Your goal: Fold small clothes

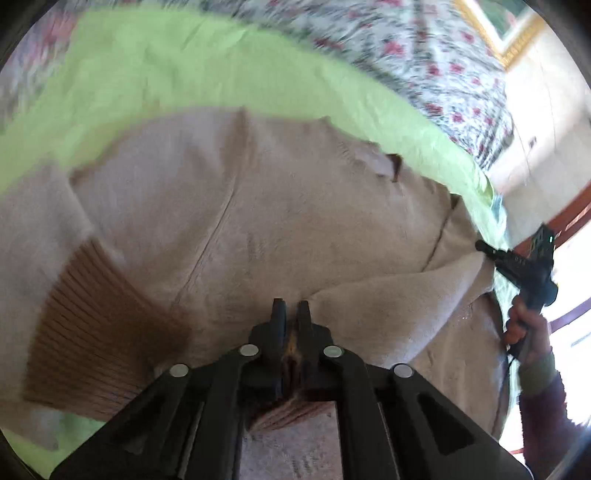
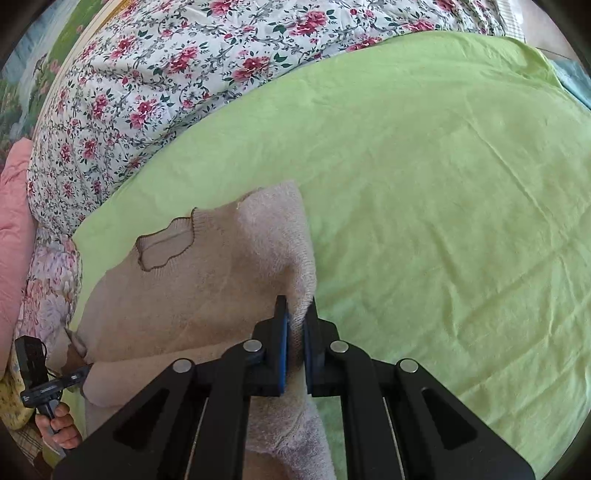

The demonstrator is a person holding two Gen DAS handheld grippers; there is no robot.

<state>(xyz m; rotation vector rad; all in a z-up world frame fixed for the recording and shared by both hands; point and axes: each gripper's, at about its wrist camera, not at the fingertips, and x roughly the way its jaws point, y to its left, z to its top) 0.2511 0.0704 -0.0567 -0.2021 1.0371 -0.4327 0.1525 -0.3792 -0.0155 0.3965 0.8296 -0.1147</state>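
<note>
A beige knit sweater [image 1: 229,192] with brown ribbed cuffs [image 1: 92,317] lies on a light green sheet [image 1: 166,66]. My left gripper [image 1: 291,306] is shut on the sweater's brown hem edge. My right gripper [image 2: 297,306] is shut on a fold of the sweater [image 2: 207,280] at its right side, near the shoulder. The neckline [image 2: 166,247] shows in the right wrist view. The right gripper also shows in the left wrist view [image 1: 480,245] at the sweater's far right edge. The left gripper shows in the right wrist view [image 2: 86,367] at the lower left.
The green sheet [image 2: 443,184] covers a bed with a floral cover [image 2: 166,74] behind it. A pink pillow [image 2: 11,221] lies at the left. A white wall and framed picture [image 1: 506,22] stand beyond the bed.
</note>
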